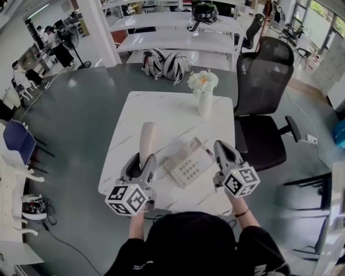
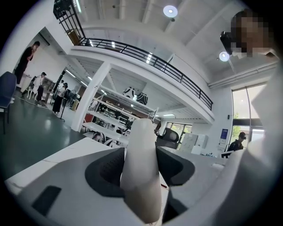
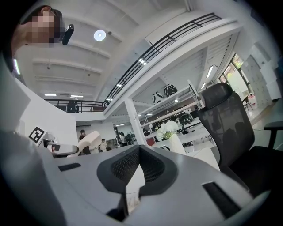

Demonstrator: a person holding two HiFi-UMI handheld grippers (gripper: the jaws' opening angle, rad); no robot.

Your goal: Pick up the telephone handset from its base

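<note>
- Gripping the cream handset (image 1: 146, 139) low on its body, the left tool (image 1: 142, 161) is pressing both dark pads against its sides and holding it upright, lifted clear of the telephone base (image 1: 188, 164) and just left of it in the head view.
- Hovering just right of the base, the right tool (image 1: 222, 148) is keeping its jaws closed together with nothing between them.
- Lying at an angle with its keypad facing up, the base is resting on a white, faintly veined tabletop (image 1: 161, 110), near the edge closest to the person.
- Standing beyond the base, near the far edge of the tabletop, a white vase (image 1: 205, 103) is carrying pale flowers.
- Sitting to the right of the base and off the tabletop, a black mesh office chair (image 1: 265, 97) is facing the tabletop's right edge.
- Spreading around on every side, a glossy grey-green floor (image 1: 81, 118) is reflecting the light, and a blue chair (image 1: 19, 141) is standing on it well to the left of the base.
- Lying further beyond the base, past the vase, two helmets (image 1: 167, 66) are resting by long white benches (image 1: 178, 40).
- Running high overhead in the left gripper view, a black balcony railing (image 2: 150, 59) is crossing the white hall, and round ceiling lamps (image 2: 170, 11) are shining above it.
</note>
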